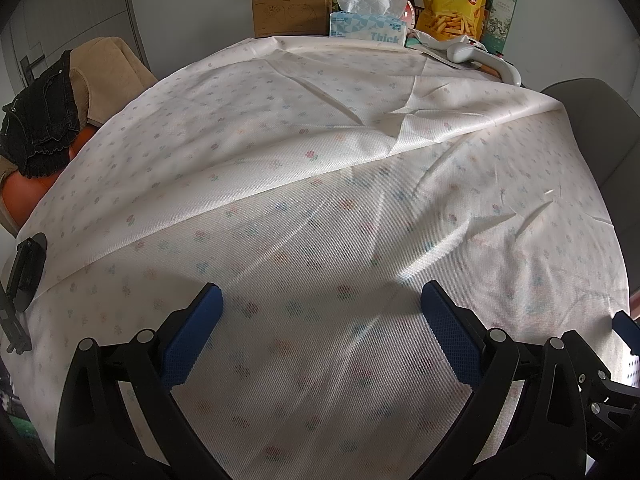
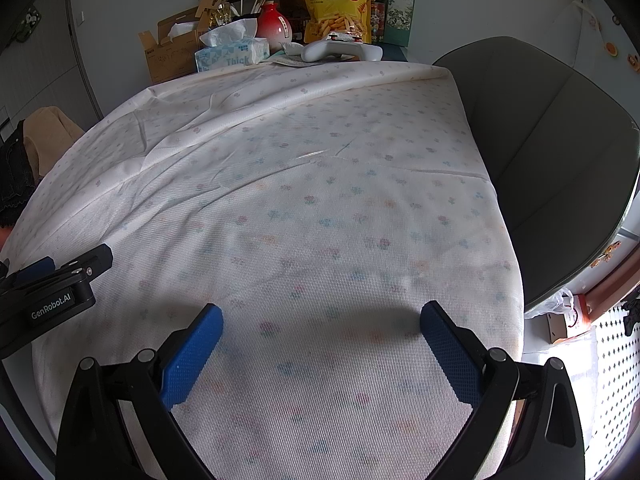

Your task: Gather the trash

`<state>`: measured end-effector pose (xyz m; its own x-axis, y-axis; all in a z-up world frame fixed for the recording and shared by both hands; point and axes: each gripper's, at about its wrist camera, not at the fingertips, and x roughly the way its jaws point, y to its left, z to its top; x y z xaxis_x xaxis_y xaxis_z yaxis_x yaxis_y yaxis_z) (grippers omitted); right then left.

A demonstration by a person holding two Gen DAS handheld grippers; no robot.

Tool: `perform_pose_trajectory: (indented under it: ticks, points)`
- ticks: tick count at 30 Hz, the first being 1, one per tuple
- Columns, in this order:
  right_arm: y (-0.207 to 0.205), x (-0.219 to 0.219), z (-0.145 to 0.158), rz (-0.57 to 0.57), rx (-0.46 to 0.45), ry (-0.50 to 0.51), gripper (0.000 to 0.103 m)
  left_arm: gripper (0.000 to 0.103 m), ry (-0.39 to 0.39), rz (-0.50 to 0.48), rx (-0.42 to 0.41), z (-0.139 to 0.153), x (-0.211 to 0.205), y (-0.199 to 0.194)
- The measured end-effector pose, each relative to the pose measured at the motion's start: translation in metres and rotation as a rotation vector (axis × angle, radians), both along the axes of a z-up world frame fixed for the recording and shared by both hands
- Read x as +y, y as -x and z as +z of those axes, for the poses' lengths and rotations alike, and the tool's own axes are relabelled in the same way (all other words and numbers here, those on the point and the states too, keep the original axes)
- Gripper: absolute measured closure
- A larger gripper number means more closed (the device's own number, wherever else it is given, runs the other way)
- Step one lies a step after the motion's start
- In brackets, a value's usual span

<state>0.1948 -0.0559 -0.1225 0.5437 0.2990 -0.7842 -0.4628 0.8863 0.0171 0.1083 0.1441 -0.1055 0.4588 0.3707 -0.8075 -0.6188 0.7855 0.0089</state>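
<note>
Oddly, no loose trash is showing on the tabletop; what is lying across it is a thin floral cover sheet, translucent and creased, which is probably a disposable cloth and so the thing to be gathered. Both the left tongs and the right tongs are hovering just above its near part, each spread wide and pinching nothing. One layer of the sheet is lying folded over another, its edge running slantwise across the middle. It is looking very light, limp and somewhat slick, so it is likely to bunch and slide rather than lift flat; a raised crease or the folded edge is offering the best hold. Beyond the sheet's far edge a tissue box, a yellow snack bag, a cardboard box and a white controller are standing or lying close together, and a grey chair is sitting beside the tabletop.
</note>
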Motion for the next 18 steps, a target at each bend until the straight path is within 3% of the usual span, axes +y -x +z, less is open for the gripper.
perform_pose_trajectory:
  ticks: [18]
  points:
    - [0.0012, 0.0, -0.0003, 0.0, 0.0, 0.0, 0.006, 0.004, 0.0, 0.0, 0.0, 0.0, 0.0, 0.0001]
